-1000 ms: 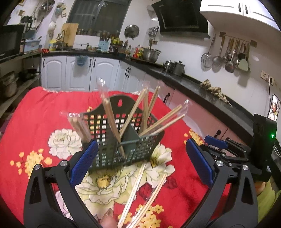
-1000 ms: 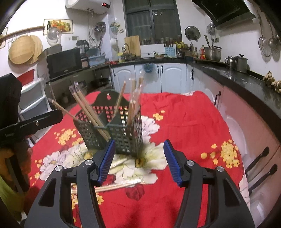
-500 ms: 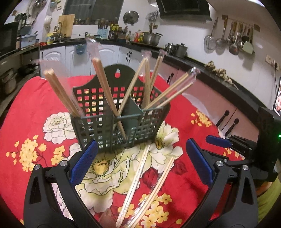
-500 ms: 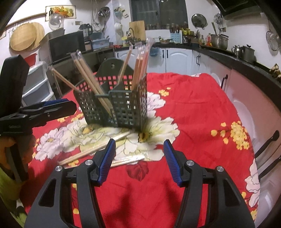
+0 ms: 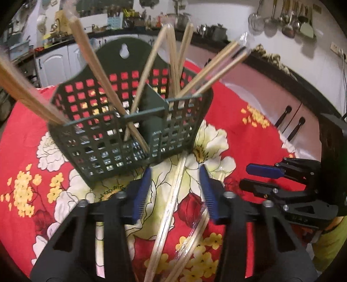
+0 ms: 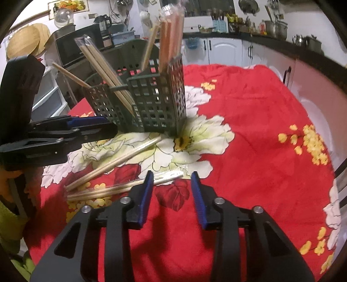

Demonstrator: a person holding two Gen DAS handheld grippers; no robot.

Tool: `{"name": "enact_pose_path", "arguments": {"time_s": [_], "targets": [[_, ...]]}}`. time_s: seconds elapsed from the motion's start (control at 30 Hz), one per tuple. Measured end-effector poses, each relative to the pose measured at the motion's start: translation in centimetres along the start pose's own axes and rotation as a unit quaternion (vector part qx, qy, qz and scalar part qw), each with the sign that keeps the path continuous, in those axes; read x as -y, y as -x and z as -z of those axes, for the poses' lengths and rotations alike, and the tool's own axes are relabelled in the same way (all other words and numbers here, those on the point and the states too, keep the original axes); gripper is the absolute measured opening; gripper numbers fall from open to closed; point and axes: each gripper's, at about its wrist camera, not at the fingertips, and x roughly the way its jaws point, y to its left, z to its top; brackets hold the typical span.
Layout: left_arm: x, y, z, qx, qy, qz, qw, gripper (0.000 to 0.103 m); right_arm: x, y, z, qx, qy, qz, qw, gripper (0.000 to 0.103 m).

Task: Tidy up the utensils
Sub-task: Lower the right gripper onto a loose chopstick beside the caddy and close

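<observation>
With jaws spread and gripping nothing, the left gripper (image 5: 175, 191) straddles one wrapped chopstick pair (image 5: 168, 208) lying just in front of the green basket (image 5: 121, 130), while the right gripper (image 6: 172, 192), equally parted, hovers by the other pair (image 6: 121, 187) on open red tablecloth (image 6: 249, 151).

This was a home kitchen: white cabinets (image 6: 224, 51) ran under a dark counter (image 6: 282, 44), ladles (image 5: 288, 19) hung on the wall, pots (image 6: 276, 28) (steel ones) stood by, with a microwave (image 6: 78, 46) and a floral-clothed tabletop (image 6: 249, 130).
</observation>
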Motion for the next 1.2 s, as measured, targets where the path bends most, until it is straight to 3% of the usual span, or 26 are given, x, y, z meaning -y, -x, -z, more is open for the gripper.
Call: {"name": "enact_pose_path", "arguments": {"time_s": [0.53, 1.0, 1.13, 1.2], "targets": [[0.8, -6.2, -0.7, -0.067, -0.02, 0.007, 0.9975, 0.029, 2.8, -4.3, -0.7, -0.04, -0.061, -0.041, 0.996, 0.03], [0.9, -8.9, -0.7, -0.079, -0.03, -0.009, 0.9964, 0.026, 1.5, -4.8, -1.0, -0.048, -0.031, -0.037, 0.998, 0.021], [1.3, -9.3, -0.8, -0.08, -0.04, -0.021, 0.9957, 0.024, 1.5, -4.7, -0.9, -0.044, -0.028, -0.023, 0.998, 0.005], [1.3, -9.6, -0.9, -0.083, -0.041, -0.025, 0.9954, 0.022, 1.7, -4.5, -0.8, -0.043, -0.031, -0.022, 0.998, 0.001]]}}
